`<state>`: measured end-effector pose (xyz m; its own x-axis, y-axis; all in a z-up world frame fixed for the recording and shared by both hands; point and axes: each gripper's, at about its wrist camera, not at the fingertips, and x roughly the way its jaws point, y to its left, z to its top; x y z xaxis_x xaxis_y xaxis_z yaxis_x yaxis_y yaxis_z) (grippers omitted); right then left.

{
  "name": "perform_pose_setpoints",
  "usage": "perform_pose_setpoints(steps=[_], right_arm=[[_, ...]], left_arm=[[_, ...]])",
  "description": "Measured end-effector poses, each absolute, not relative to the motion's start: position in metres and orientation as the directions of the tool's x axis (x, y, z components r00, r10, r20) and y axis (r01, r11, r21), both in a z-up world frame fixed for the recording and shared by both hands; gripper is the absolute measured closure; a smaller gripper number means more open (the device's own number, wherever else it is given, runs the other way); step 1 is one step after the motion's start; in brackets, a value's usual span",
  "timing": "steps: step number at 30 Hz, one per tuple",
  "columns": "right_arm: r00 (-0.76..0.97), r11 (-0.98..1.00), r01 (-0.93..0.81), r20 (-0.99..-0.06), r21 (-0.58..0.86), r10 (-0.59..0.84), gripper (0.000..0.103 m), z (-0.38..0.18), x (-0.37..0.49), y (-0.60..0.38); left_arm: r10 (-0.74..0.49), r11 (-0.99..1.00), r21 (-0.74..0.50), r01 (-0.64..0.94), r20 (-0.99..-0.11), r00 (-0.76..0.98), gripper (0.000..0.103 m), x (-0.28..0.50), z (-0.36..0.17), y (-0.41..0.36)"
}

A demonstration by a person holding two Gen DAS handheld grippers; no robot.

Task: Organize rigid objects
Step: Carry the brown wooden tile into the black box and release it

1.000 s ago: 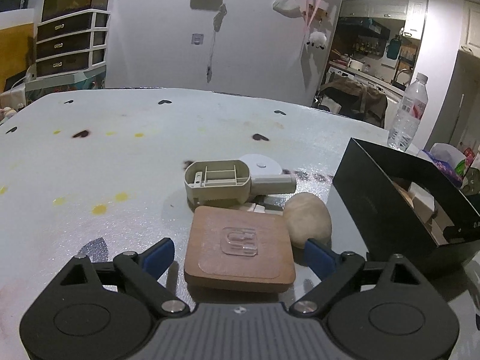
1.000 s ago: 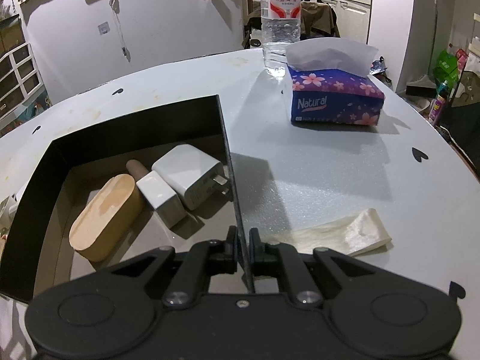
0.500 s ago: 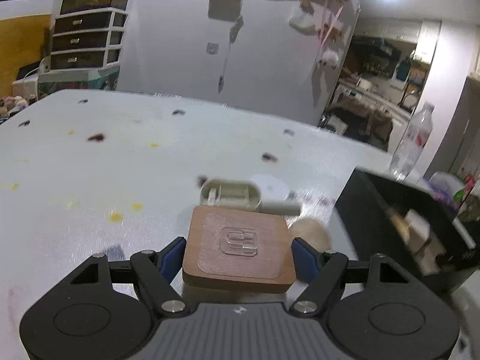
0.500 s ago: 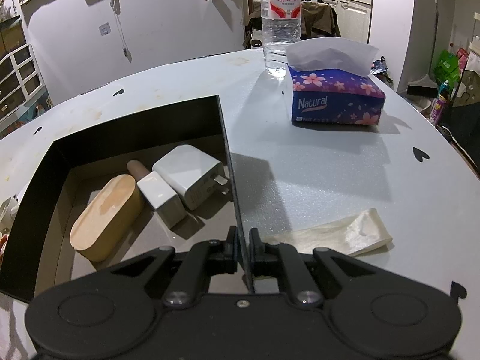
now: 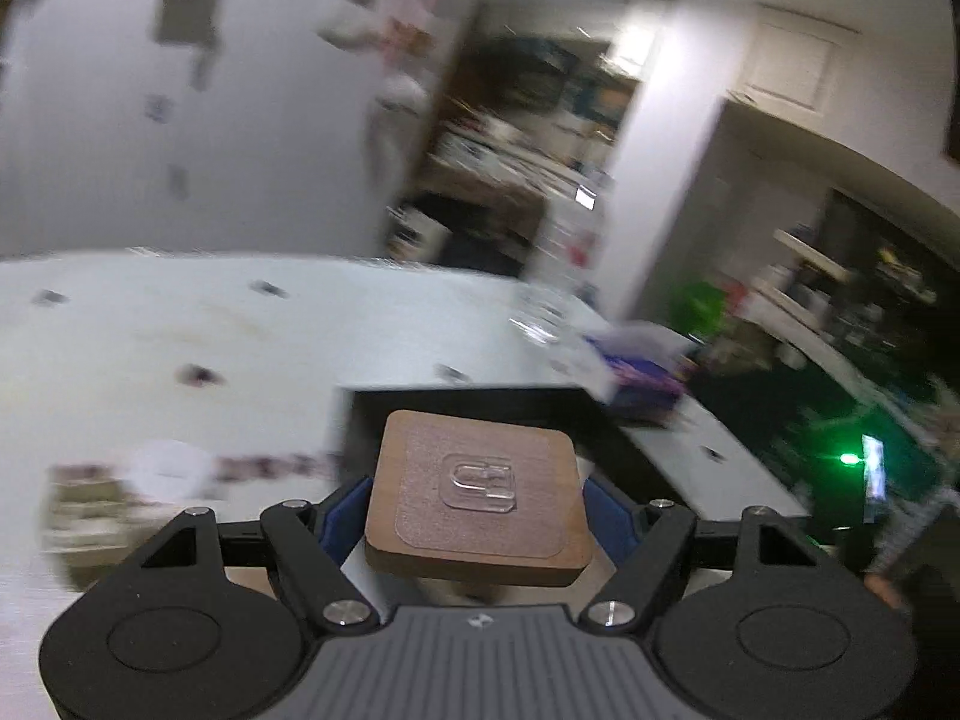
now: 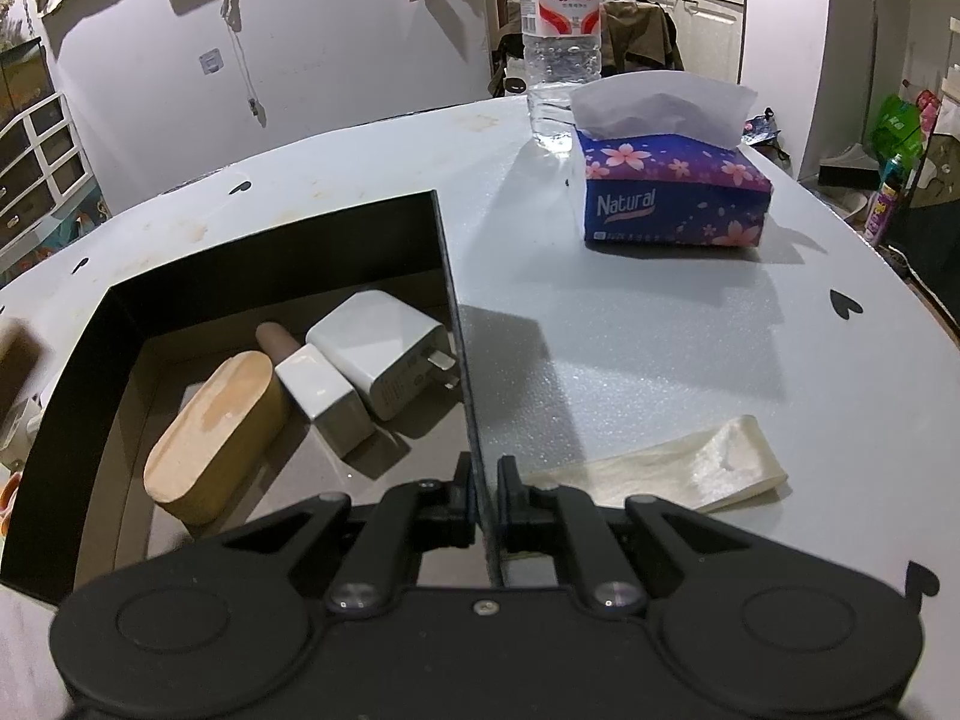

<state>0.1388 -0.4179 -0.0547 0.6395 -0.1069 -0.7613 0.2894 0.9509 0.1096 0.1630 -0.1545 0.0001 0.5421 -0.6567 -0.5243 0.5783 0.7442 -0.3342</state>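
My left gripper (image 5: pixel 478 510) is shut on a brown wooden square (image 5: pixel 480 498) with a clear hook stuck on top. Its blue pads (image 5: pixel 351 510) press both sides of the square and hold it in the air, just short of the black box (image 5: pixel 456 402). The left wrist view is blurred by motion. My right gripper (image 6: pixel 483 480) is shut on the near right wall of the black box (image 6: pixel 270 252). In the box lie an oval wooden case (image 6: pixel 210 426), a white charger (image 6: pixel 384 354) and a small white block (image 6: pixel 321 399).
On the grey table right of the box are a water bottle (image 6: pixel 561 42), a blue tissue pack (image 6: pixel 672 192) and a cream folded strip (image 6: pixel 678 468). A beige plastic part (image 5: pixel 90 510) and a white disc (image 5: pixel 171 468) lie blurred to the left.
My left gripper closed on the wooden square, lifted it off the table and swung right toward the black box. The right gripper kept still on the box wall.
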Motion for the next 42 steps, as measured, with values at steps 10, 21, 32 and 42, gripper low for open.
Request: perform_pose_setpoints(steps=[10, 21, 32, 42], right_arm=[[0.642, 0.951, 0.284, -0.761, 0.124, -0.093, 0.095, -0.055, 0.138, -0.42], [0.645, 0.948, 0.286, -0.759, 0.14, -0.083, 0.095, -0.055, 0.137, -0.421], [0.646, 0.947, 0.288, -0.759, 0.141, -0.083, 0.095, -0.055, 0.137, -0.421], [0.645, 0.947, 0.287, -0.759, 0.14, -0.083, 0.095, -0.055, 0.137, -0.421]], left_arm=[[-0.718, 0.671, -0.457, 0.585, -0.597, 0.358, 0.027, 0.188, -0.03, -0.214], [-0.715, 0.679, -0.479, 0.556, -0.605, 0.351, 0.007, 0.196, -0.029, -0.215], [-0.625, 0.72, -0.318, 0.617, -0.683, 0.377, 0.057, 0.189, -0.028, -0.222], [-0.615, 0.694, -0.242, 0.678, -0.689, 0.384, 0.064, 0.19, -0.037, -0.239]])
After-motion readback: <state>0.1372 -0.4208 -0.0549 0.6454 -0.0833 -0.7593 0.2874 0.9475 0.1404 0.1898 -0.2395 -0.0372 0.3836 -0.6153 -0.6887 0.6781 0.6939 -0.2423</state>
